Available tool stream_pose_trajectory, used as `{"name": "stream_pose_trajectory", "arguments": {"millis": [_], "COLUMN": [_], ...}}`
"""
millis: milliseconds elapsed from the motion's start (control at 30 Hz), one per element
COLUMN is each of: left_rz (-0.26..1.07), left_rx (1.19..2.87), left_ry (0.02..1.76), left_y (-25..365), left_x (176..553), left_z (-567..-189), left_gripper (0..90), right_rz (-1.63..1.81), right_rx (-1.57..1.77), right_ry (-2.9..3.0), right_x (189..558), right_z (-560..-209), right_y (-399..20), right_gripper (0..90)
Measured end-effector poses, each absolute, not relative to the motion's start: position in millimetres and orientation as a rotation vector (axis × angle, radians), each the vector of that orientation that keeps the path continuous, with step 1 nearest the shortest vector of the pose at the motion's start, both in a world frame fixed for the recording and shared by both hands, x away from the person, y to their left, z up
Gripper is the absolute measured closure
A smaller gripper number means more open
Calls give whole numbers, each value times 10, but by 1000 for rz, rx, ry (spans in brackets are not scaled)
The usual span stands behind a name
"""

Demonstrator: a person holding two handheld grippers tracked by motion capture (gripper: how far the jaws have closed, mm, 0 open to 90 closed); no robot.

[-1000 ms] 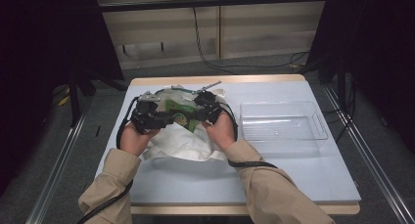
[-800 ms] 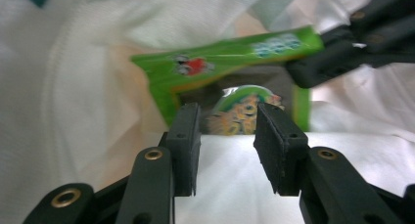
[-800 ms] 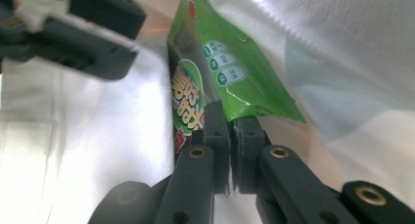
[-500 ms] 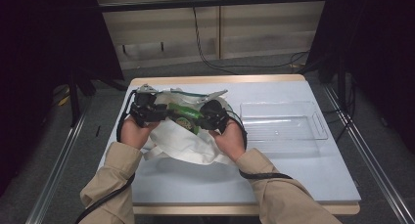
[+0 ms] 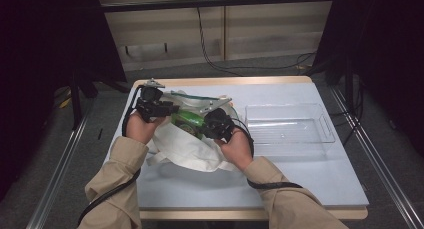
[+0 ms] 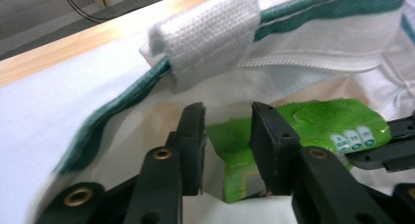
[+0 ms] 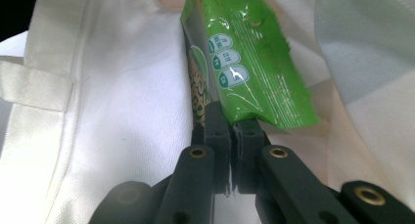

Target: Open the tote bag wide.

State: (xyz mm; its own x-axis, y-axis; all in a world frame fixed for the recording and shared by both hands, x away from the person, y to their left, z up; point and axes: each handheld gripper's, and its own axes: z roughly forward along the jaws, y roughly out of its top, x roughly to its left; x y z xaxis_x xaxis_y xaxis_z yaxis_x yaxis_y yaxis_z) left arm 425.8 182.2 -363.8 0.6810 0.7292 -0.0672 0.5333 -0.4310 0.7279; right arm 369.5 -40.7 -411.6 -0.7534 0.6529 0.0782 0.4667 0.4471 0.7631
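Since a second ago the right tool (image 7: 230, 128), clamped on the green packet (image 7: 254, 62), has lifted it at the bag's (image 5: 185, 144) mouth toward 3 o'clock; left tool (image 6: 227, 131) gapes narrowly beside it, so extraction looks underway.

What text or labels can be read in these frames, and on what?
No text can be read in these frames.
Green packet: three small rounded badges carry print too small and blurred to read; the patterned side panel by the right gripper is also unreadable.
White bag: green stripes, no lettering visible.
Clear tray: no label visible.
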Motion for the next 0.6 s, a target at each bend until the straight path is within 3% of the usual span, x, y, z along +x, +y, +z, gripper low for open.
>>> {"name": "stream_pose_trajectory", "arguments": {"millis": [133,367,500,600], "left_rz": [310,303,295,288], "left_rx": [2160,2148,2150,2148], "left_ry": [945,938,930,924], "left_y": [1845,1849,1836,1834], "left_x": [4255,4243,4227,4215], "left_z": [-3636,-3645,-3638,-3635], "left_gripper": [748,750,750,754], "right_rz": [1201,1221,1212,1205], "right_rx": [997,1064,1046,1053], "right_ry": [2463,2484,2474,2494], "right_x": [3700,3776,3833,3909], "right_z": [-4121,-4088,-3998,-3973], "right_y": [-438,-531,-484,-434], "right_gripper": [816,524,443,440]}}
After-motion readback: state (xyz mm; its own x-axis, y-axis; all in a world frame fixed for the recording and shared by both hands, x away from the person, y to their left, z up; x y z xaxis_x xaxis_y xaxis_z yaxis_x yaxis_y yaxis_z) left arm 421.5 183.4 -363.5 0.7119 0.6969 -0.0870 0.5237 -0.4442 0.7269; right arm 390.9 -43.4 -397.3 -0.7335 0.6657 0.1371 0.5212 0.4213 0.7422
